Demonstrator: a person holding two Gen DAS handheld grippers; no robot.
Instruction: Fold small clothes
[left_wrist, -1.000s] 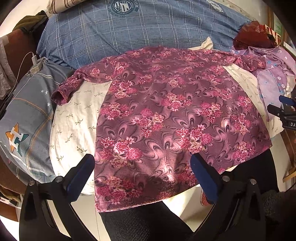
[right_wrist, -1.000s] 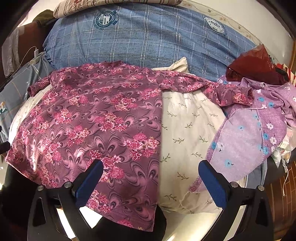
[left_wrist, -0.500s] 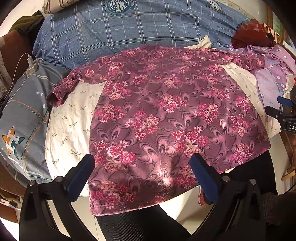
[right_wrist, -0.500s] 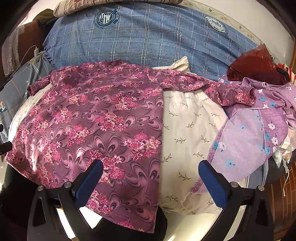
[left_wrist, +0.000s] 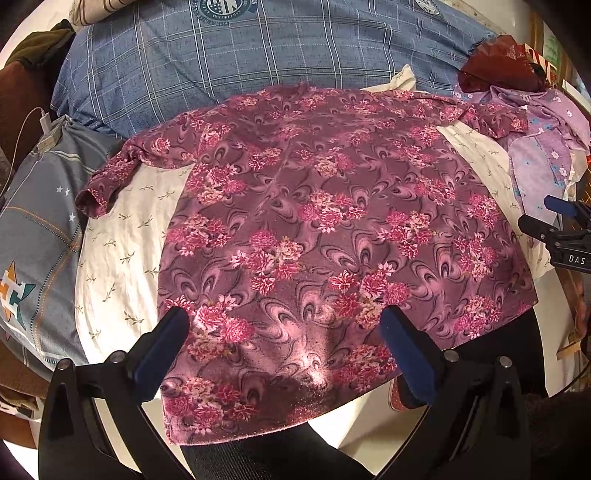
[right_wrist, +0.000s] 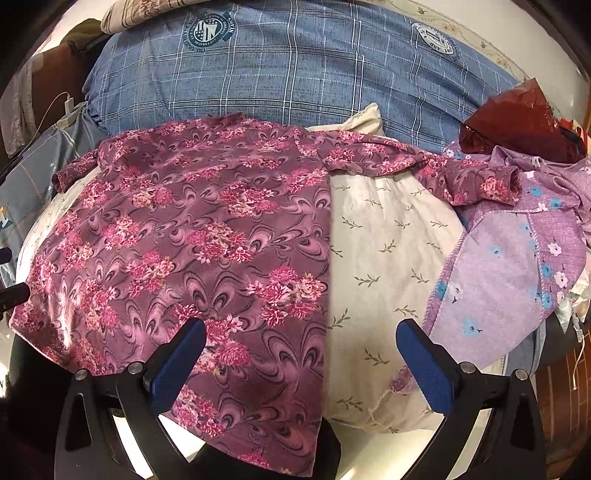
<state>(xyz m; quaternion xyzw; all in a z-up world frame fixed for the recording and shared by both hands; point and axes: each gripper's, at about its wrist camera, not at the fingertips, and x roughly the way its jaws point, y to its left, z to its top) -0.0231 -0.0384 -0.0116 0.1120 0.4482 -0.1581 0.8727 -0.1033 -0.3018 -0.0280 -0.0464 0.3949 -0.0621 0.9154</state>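
Note:
A maroon floral shirt (left_wrist: 325, 236) lies spread flat, sleeves out, on a cream pillow (left_wrist: 122, 240); it also shows in the right wrist view (right_wrist: 192, 243). My left gripper (left_wrist: 284, 354) is open and empty, hovering over the shirt's bottom hem. My right gripper (right_wrist: 301, 363) is open and empty above the shirt's right side edge and the cream pillow (right_wrist: 388, 258). The right gripper's tip also shows at the right edge of the left wrist view (left_wrist: 557, 221).
A lilac floral garment (right_wrist: 517, 266) lies crumpled at the right beside a dark red bag (right_wrist: 517, 125). A blue plaid quilt (right_wrist: 295, 74) is behind. A grey pillow (left_wrist: 33, 229) and a charger (left_wrist: 46, 122) are at the left.
The left gripper has moved a little to the right and nearer along the shirt's hem. The right gripper has barely moved. Both stay open.

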